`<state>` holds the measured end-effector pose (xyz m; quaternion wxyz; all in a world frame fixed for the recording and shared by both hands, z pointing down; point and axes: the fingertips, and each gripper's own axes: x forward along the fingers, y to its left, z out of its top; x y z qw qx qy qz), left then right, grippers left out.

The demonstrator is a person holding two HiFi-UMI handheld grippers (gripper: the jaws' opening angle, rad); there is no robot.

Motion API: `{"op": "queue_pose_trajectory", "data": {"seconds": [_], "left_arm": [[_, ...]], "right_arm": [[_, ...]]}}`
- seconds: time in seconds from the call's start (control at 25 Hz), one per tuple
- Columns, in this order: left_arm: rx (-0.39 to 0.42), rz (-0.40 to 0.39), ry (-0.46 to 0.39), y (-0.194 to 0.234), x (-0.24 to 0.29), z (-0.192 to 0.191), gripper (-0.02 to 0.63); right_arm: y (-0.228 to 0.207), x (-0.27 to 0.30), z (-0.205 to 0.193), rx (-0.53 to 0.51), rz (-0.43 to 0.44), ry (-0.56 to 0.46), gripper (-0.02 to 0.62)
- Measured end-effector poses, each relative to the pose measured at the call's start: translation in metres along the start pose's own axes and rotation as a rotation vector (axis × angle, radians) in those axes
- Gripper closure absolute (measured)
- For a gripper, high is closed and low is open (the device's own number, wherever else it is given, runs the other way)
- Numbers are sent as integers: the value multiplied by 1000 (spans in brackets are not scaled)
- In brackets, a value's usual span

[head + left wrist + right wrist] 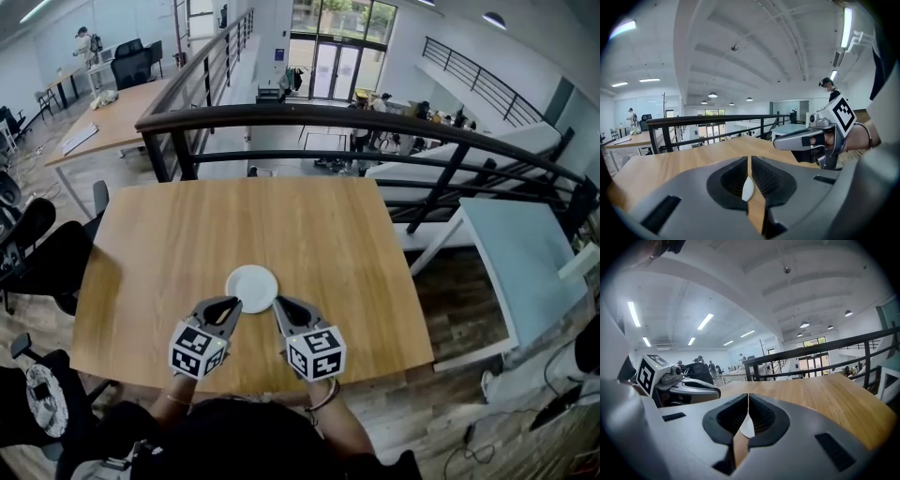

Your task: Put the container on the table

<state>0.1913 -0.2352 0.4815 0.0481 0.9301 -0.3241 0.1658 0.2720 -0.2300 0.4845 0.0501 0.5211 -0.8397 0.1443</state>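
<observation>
A white round container sits over the near middle of the wooden table, gripped at its near rim from both sides. My left gripper is shut on its left edge and my right gripper on its right edge. In the left gripper view a white sliver of the container is pinched between the closed jaws, and the right gripper shows beside it. The right gripper view has the same white sliver of the container between its jaws, with the left gripper at its left.
A black railing runs behind the table's far edge. Black office chairs stand at the left. A pale blue table lies lower at the right, and another wooden desk stands far left.
</observation>
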Motion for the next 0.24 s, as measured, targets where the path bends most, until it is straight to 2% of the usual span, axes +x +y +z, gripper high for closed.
{"op": "queue_pose_trajectory", "data": {"seconds": [0.24], "left_arm": [[12, 0, -5, -5, -15, -2, 571]], "right_arm": [[15, -7, 0, 0, 7, -18, 573]]}}
